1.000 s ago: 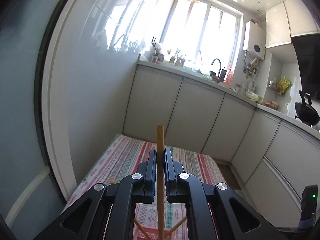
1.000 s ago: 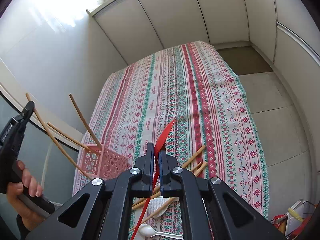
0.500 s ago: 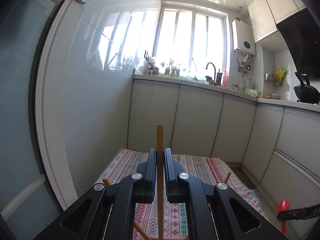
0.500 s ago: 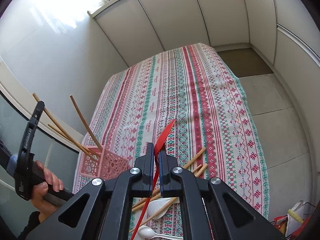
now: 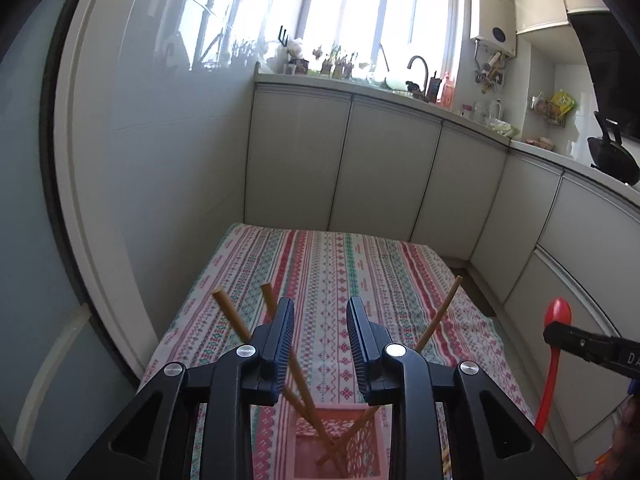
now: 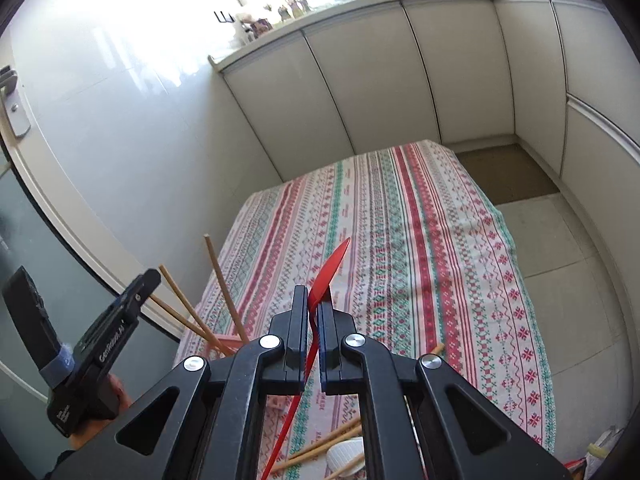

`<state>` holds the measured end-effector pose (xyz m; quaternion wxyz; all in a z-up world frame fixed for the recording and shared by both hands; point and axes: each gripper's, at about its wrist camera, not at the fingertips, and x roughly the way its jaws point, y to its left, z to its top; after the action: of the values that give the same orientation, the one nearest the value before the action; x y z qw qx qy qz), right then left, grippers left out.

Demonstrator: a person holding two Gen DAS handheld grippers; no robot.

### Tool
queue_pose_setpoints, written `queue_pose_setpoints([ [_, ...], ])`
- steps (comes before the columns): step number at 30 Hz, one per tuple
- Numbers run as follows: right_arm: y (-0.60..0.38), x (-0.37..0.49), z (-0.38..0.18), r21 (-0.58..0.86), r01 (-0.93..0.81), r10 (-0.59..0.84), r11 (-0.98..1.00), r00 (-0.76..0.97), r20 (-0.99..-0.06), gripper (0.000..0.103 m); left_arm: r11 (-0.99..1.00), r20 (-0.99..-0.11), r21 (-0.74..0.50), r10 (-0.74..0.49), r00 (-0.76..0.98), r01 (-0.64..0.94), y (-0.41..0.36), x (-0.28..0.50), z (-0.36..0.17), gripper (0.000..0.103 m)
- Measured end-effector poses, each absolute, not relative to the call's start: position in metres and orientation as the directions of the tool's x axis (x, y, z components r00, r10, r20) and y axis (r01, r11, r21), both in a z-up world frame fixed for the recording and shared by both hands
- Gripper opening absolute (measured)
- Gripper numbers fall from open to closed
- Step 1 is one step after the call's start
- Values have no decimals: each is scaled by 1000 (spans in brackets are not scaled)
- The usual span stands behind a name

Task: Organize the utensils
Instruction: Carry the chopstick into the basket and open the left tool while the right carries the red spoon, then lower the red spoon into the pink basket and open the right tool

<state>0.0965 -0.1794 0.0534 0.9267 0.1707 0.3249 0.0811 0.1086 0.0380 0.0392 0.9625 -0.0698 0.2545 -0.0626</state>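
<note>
Our right gripper (image 6: pixel 314 334) holds the red spoon (image 6: pixel 330 270) with fingers narrow on its thin handle, above the table (image 6: pixel 420 260). We judge the spoon light, a little bendy and smooth, so a hold near its middle is best. Our left gripper (image 5: pixel 320 340) has fingers wide, holding nothing, over the pink basket (image 5: pixel 340 440) with chopsticks (image 5: pixel 236 320) standing inside.

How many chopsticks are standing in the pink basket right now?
3 chopsticks in the pink basket: two lean left, one leans right. Others lie loose on the tablecloth; some may be hidden.
</note>
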Motion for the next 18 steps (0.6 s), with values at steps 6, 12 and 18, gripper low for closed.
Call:
queue_pose_setpoints([
  [6,-120,96,79,237,-105,203,966,876,-438,4,993,-637,-118,-52,769,-30,70,87,42,61],
  [12,-65,103,76,48,-115,124,992,937,-328,4,991,-716,-67,35,697,-119,101,85,23,70],
  [18,-29,116,50,-83,-102,75,991,956,-282,4,991,-779,-69,16,627,-112,112,96,5,70],
])
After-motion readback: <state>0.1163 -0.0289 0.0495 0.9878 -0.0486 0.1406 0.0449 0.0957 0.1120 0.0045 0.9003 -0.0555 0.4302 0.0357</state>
